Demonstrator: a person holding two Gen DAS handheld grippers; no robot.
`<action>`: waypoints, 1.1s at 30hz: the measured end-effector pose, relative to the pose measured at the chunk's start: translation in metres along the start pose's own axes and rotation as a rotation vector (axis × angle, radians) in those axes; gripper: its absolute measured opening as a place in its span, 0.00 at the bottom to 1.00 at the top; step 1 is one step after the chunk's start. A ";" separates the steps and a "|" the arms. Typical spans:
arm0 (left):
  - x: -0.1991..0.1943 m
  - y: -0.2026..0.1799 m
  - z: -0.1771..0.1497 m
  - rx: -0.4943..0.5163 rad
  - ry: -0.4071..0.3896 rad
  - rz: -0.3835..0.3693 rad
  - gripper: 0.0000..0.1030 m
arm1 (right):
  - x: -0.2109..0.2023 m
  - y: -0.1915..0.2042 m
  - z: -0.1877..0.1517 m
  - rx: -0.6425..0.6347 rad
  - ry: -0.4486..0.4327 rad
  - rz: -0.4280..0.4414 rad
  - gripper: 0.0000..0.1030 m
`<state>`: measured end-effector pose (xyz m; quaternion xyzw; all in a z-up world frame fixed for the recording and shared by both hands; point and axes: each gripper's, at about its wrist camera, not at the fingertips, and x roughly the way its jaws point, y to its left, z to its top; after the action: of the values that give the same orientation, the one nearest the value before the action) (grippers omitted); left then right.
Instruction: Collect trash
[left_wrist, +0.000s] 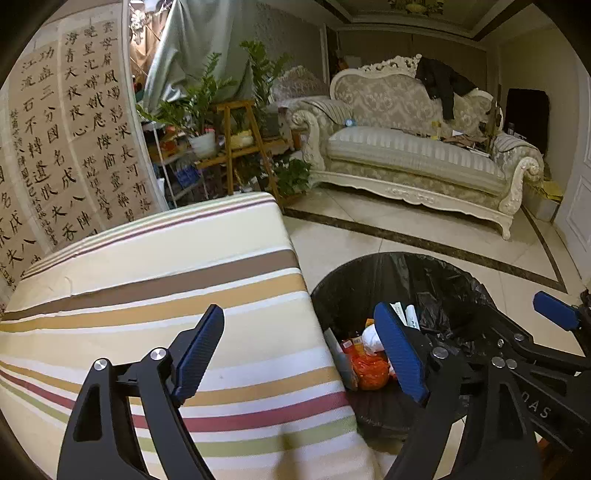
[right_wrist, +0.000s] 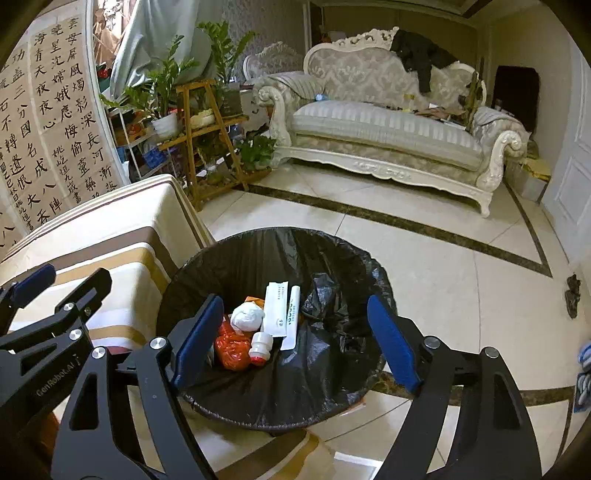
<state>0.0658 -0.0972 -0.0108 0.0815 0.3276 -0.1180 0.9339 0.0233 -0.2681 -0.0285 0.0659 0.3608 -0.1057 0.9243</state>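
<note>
The right gripper (right_wrist: 295, 332) is hanging spread wide and empty over the black-lined trash bin (right_wrist: 258, 247), where an orange bag (right_wrist: 231, 349), a white wad (right_wrist: 246, 316), a small bottle (right_wrist: 260, 348) and white wrappers (right_wrist: 276, 308) are lying below its fingers. The left gripper (left_wrist: 301, 350), likewise released and empty, is straddling the bin's rim beside the striped tablecloth (left_wrist: 147, 280).

Soft, even indoor light fills both views; the tiled floor (right_wrist: 424, 266) shows mild sheen. Fisheye bending curves the edges, corners vignette black, and focus stays sharp.
</note>
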 end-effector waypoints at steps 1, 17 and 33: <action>-0.004 0.001 -0.001 0.001 -0.009 -0.002 0.79 | -0.003 0.000 -0.001 -0.002 -0.002 -0.002 0.77; -0.052 0.014 -0.013 -0.019 -0.072 -0.031 0.82 | -0.053 0.006 -0.016 -0.030 -0.059 -0.013 0.87; -0.081 0.030 -0.026 -0.050 -0.097 -0.025 0.82 | -0.096 0.008 -0.028 -0.026 -0.121 -0.007 0.88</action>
<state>-0.0033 -0.0489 0.0225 0.0481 0.2858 -0.1250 0.9489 -0.0619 -0.2410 0.0171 0.0460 0.3060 -0.1081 0.9448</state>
